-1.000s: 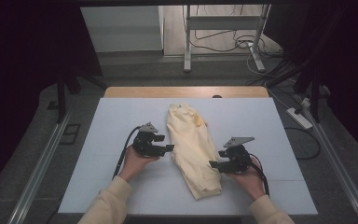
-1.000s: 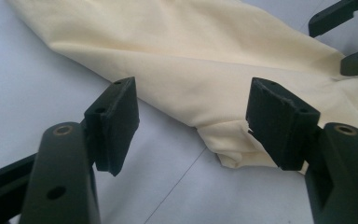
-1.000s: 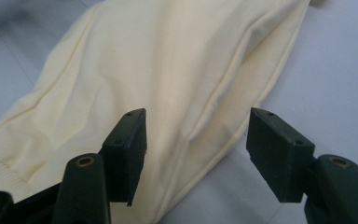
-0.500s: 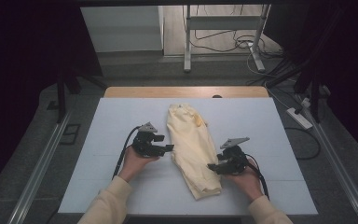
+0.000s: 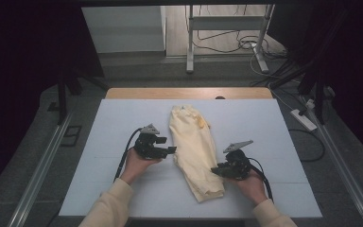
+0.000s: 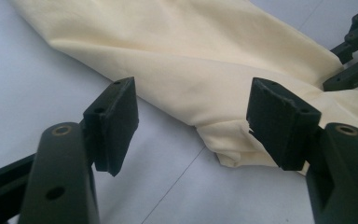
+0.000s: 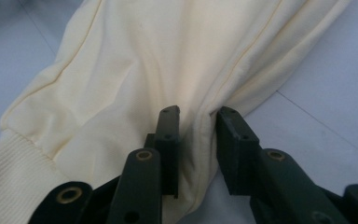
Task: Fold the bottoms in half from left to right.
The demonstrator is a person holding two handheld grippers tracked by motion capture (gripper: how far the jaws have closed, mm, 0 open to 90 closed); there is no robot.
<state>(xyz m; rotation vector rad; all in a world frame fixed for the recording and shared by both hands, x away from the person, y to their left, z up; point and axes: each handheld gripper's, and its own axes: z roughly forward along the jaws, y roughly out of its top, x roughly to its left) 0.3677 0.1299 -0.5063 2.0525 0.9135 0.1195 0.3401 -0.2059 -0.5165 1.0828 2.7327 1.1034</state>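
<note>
A cream garment (image 5: 196, 146) lies lengthwise on the white table sheet (image 5: 118, 127), its ribbed cuff toward the front edge. My left gripper (image 5: 170, 150) is at the garment's left edge with its jaws wide open. In the left gripper view, the cloth (image 6: 205, 56) lies ahead of the left gripper (image 6: 193, 116), and nothing is between the pads. My right gripper (image 5: 216, 170) is at the garment's right edge. Its jaws have just been closing. In the right gripper view the right gripper (image 7: 198, 116) pinches a bunched fold of the cloth (image 7: 158, 56).
A wooden table edge (image 5: 189, 93) shows behind the white sheet. Beyond it on the floor stand a metal frame (image 5: 189, 47) and loose cables (image 5: 246, 45). A power strip (image 5: 304, 119) lies off the table's right side. Bare sheet flanks the garment on both sides.
The right gripper's jaws have closed onto the garment's right edge and gathered a fold. Both hands have stayed in place, and the left jaws remain open.
</note>
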